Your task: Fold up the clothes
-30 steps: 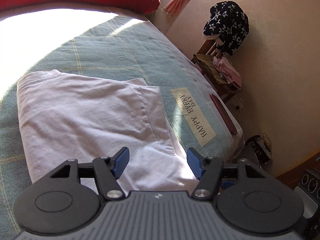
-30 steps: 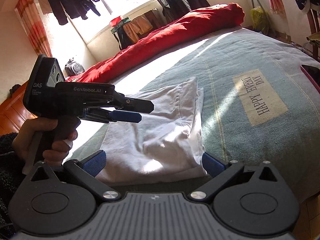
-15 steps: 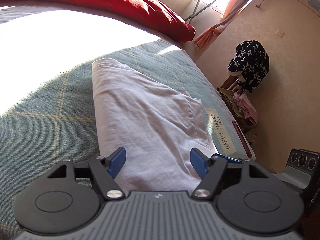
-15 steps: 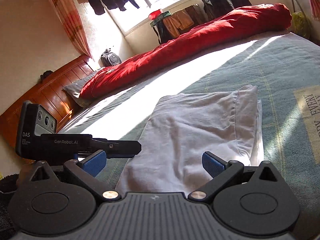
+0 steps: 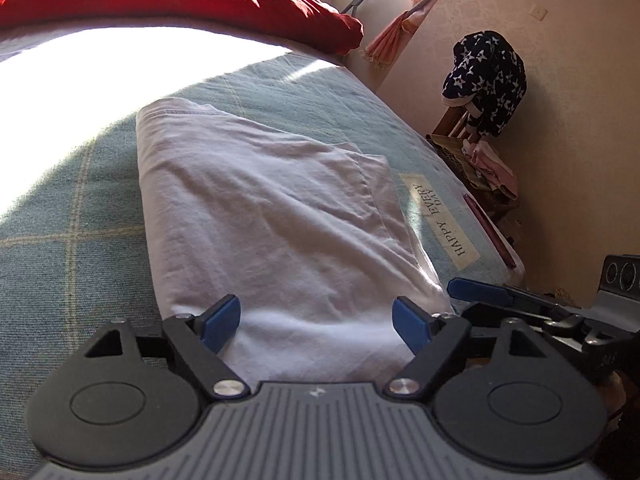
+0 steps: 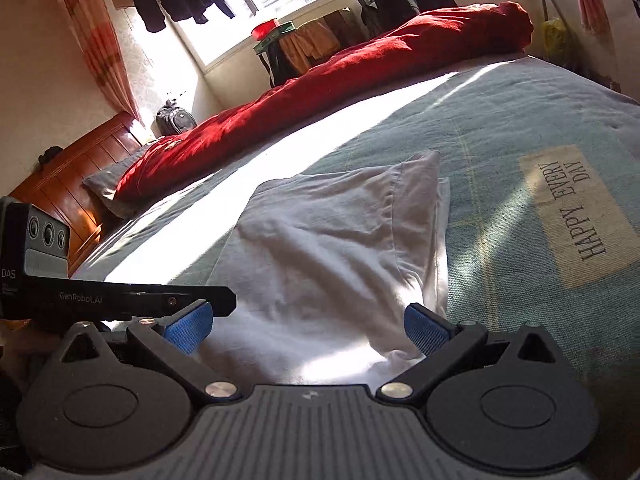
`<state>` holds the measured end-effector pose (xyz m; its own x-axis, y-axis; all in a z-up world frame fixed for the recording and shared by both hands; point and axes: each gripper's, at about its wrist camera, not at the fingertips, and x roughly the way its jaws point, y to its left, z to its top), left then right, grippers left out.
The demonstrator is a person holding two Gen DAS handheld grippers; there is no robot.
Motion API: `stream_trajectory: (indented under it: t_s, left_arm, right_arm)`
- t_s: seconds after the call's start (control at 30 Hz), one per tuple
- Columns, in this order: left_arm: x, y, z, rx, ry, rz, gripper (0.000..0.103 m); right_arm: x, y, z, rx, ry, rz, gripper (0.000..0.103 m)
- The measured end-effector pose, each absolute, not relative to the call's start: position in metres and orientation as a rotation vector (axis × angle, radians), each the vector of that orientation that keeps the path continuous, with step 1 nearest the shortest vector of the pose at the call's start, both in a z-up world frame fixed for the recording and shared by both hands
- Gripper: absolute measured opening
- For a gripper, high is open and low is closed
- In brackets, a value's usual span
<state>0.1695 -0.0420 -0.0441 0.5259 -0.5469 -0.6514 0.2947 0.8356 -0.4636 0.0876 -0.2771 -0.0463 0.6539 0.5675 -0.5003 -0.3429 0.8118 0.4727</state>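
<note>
A white garment lies folded into a long strip on the blue-green bed cover. My left gripper hovers over the strip's near end, its jaws still opening, with cloth below them but no pad pressing on it. In the right wrist view the same garment stretches away from my right gripper, which stands open over its near edge. Each gripper shows in the other's view: the right one beside the strip's near right corner, the left one at its near left side.
A red duvet runs along the far side of the bed. A "HAPPY EVERY DAY" label is sewn on the cover to the right of the garment. A chair heaped with clothes stands by the wall. A wooden headboard is at left.
Both grippers have come down and closer to the garment's near end. The left gripper's jaws stand wider than before. The garment itself has not moved.
</note>
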Motion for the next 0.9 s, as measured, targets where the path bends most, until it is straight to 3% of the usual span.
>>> stream_trajectory:
  t_s: [0.33, 0.8, 0.9]
  left_arm:
    - [0.197, -0.018, -0.010, -0.409, 0.765, -0.531, 0.083]
    - [0.284, -0.035, -0.051, -0.397, 0.826, -0.563, 0.084]
    - [0.300, -0.038, -0.052, -0.373, 0.822, -0.535, 0.084]
  right_arm:
    - [0.145, -0.268, -0.029, 0.267, 0.640, 0.618, 0.103]
    - [0.254, -0.252, -0.069, 0.042, 0.687, 0.493, 0.103]
    - [0.270, -0.266, -0.076, 0.117, 0.726, 0.485, 0.103]
